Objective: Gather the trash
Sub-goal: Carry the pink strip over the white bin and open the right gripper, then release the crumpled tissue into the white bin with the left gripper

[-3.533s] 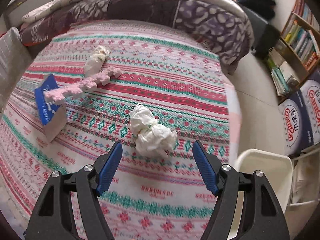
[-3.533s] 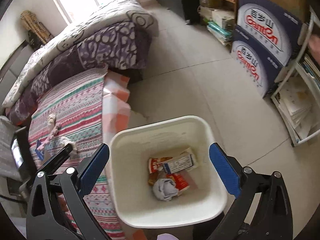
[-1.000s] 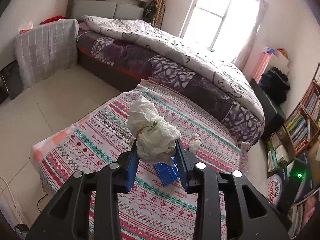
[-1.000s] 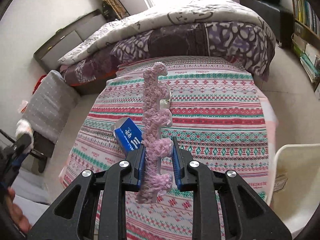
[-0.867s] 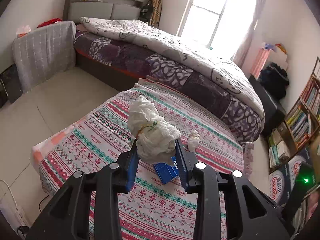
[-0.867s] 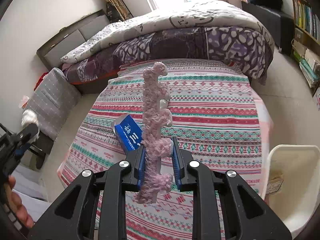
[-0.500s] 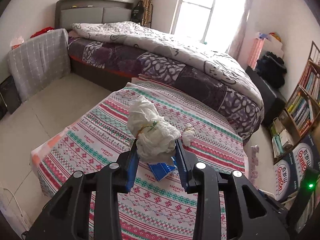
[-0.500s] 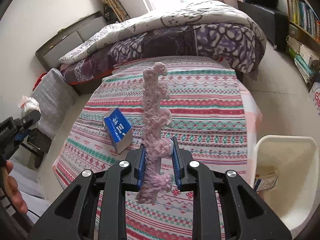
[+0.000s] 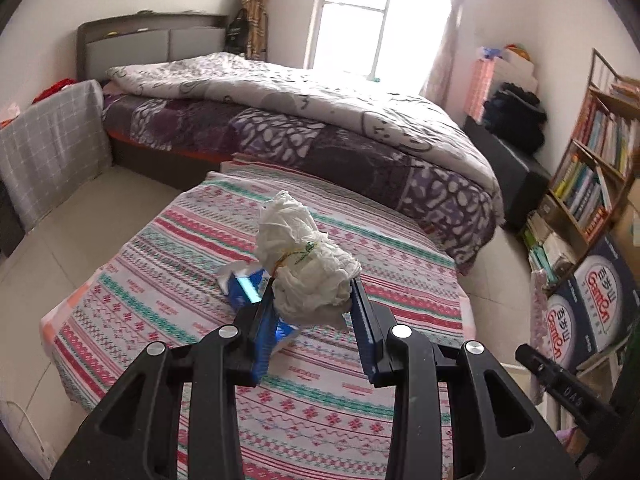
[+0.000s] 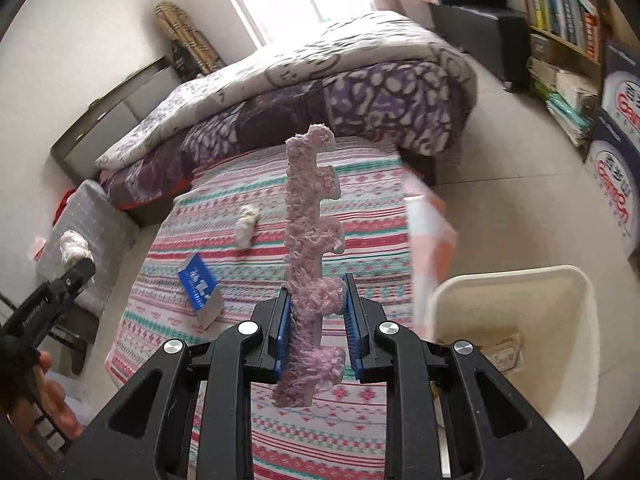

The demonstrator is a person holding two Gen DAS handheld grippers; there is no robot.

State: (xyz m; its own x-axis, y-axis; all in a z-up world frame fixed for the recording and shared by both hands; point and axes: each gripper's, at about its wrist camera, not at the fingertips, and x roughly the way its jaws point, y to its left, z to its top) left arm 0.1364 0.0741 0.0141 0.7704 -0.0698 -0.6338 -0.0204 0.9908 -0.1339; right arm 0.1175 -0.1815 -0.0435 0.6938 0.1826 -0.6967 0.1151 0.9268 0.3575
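Left gripper [image 9: 313,306] pinches a crumpled white tissue wad [image 9: 305,268]; right gripper [image 10: 315,316] clamps a fuzzy pink notched strip [image 10: 310,240]. Boxes [image 9: 592,300] read "Canton".

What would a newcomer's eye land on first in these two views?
The left gripper holds a crumpled white wad above the striped bedspread. The right gripper holds a fuzzy pink strip upright, with the white bin to its right.

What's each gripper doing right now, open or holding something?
Left gripper: shut on the crumpled white wad.
Right gripper: shut on the fuzzy pink strip.
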